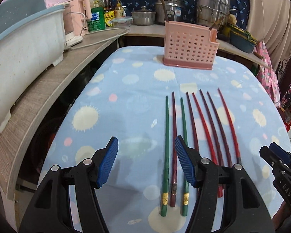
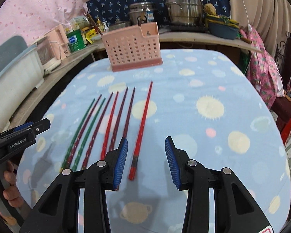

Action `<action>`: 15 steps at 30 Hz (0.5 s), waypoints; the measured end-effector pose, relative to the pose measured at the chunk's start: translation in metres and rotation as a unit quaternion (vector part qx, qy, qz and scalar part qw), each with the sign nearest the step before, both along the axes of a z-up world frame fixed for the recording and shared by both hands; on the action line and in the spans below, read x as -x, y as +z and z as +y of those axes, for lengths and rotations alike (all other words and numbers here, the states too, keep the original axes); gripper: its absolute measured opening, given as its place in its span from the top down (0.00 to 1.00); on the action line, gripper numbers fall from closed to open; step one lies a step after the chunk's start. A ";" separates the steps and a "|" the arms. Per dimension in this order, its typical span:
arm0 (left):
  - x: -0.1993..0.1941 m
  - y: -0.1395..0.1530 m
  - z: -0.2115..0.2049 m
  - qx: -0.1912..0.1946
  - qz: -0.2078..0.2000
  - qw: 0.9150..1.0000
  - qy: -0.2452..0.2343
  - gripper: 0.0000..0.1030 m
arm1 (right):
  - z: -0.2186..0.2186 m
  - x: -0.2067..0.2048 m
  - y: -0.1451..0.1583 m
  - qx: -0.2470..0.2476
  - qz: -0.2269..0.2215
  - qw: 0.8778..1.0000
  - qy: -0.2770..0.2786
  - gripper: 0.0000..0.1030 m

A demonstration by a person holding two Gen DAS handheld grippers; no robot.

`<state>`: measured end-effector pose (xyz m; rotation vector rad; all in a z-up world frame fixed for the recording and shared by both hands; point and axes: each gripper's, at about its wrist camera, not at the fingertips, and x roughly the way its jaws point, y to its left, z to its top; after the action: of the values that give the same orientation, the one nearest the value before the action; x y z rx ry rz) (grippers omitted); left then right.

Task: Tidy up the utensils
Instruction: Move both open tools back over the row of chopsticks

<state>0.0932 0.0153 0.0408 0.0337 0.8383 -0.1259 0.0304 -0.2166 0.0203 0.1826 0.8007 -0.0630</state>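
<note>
Your left hand-held gripper (image 1: 146,145) and right hand-held gripper (image 2: 146,145) are both spread, holding nothing. Eight chopsticks (image 1: 196,128) lie side by side on the tabletop (image 1: 126,101). The pink basket (image 1: 190,48) stands beyond them, unobstructed; pots (image 2: 182,5) line the counter behind.

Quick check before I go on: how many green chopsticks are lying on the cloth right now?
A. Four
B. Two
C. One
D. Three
B. In the left wrist view two green chopsticks lie on the blue cloth at the left end of the row, a dark maroon chopstick between them; all the others to their right are red or maroon.
</note>
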 end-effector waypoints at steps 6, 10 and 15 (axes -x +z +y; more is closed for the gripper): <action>0.010 -0.015 0.000 0.001 0.006 1.000 -0.001 0.44 | 0.006 0.000 -0.020 0.000 0.016 1.000 -0.001 0.62; 0.014 -0.024 0.000 0.001 0.016 1.000 -0.002 0.44 | 0.010 -0.005 -0.029 -0.001 0.025 1.000 0.001 0.62; 0.017 -0.030 0.002 0.001 0.024 1.000 -0.005 0.44 | 0.015 -0.012 -0.035 -0.005 0.035 0.999 0.004 0.67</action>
<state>0.0762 0.0173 0.0108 0.0331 0.8851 -0.1371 0.0423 -0.2015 -0.0147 0.1873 0.8708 -0.0588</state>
